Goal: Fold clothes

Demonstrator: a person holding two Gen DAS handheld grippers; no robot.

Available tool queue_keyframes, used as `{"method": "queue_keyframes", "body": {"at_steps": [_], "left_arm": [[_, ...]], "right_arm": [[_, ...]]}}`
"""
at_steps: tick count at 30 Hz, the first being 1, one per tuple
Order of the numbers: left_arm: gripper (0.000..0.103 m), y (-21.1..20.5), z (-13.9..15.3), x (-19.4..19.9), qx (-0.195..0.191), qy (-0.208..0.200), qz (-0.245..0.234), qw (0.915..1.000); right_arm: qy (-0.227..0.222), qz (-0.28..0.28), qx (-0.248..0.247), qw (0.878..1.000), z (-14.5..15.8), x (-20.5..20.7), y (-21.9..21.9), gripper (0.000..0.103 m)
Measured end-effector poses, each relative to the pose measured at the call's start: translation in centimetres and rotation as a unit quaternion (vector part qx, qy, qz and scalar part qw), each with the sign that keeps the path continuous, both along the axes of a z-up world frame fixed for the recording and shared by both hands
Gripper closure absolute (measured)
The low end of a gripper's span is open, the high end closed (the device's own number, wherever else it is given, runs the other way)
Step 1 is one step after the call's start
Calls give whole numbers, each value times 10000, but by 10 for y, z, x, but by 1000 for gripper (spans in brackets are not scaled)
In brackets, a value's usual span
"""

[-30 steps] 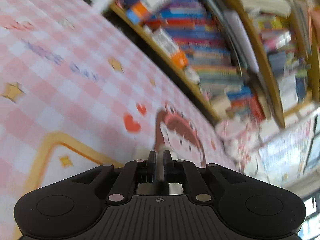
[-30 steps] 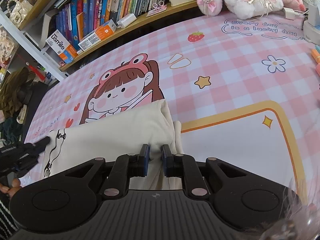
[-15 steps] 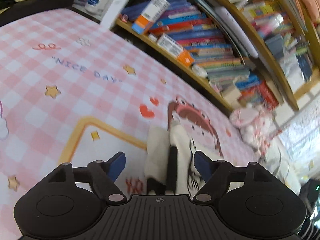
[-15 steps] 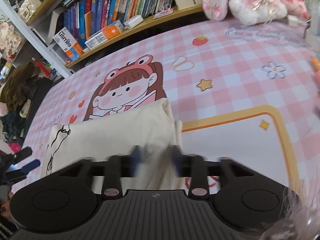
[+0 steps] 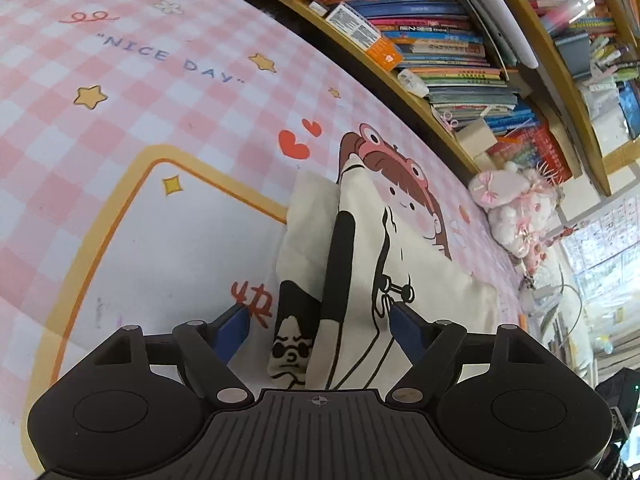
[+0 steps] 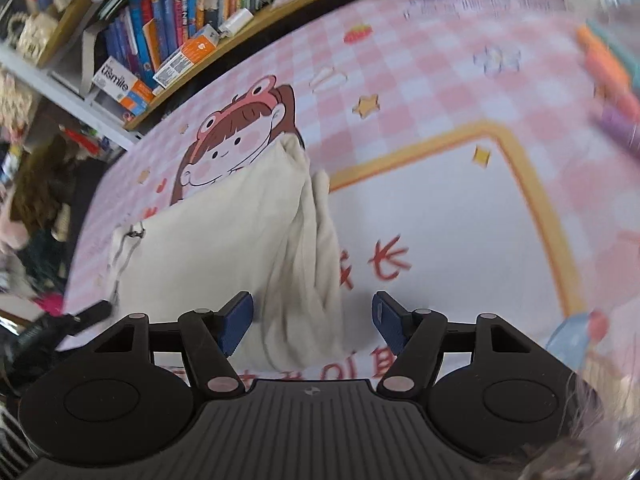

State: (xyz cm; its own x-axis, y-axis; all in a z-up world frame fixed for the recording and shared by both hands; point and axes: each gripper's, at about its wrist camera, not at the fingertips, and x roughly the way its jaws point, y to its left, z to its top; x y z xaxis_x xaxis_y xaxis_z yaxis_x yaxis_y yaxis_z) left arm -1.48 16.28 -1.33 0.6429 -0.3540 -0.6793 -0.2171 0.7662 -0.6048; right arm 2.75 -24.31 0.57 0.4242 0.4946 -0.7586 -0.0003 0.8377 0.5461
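Note:
A cream garment (image 5: 420,280) with a black cartoon print lies folded on the pink checked table mat (image 5: 120,120). It also shows in the right wrist view (image 6: 224,232). My left gripper (image 5: 320,328) is open and empty, its blue pads just above the garment's near end. My right gripper (image 6: 314,322) is open and empty, lifted a little above the garment's other end, where loose folds hang between the pads. The left gripper's black tip (image 6: 96,310) shows at the far left of the right wrist view.
A bookshelf (image 5: 440,40) full of books runs along the table's far edge. Pink and white plush toys (image 5: 516,208) sit at the right end. Coloured markers (image 6: 612,80) lie blurred at the right edge of the right wrist view.
Both grippers have opened and let go of the garment. The garment now lies folded on the mat. Both grippers have pulled back and up from it.

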Motion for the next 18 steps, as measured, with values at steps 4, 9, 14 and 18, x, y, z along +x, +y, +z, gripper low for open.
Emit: {"method": "queue_keyframes", "body": {"at_steps": [4, 9, 14, 18], "left_arm": [[25, -2, -1, 5, -86, -15, -59, 9999], [27, -2, -3, 13, -439, 30, 44, 9990], [75, -8, 3, 15, -69, 139, 19, 9999], [84, -20, 27, 4, 293, -476, -275, 9981]], "right_arm": [[82, -103, 238, 9996, -2, 3, 0, 40], [179, -182, 440, 9987, -7, 9, 5, 64], [-367, 79, -35, 9993, 7, -1, 21, 86], [-792, 255, -55, 9965, 25, -14, 30, 90]]}}
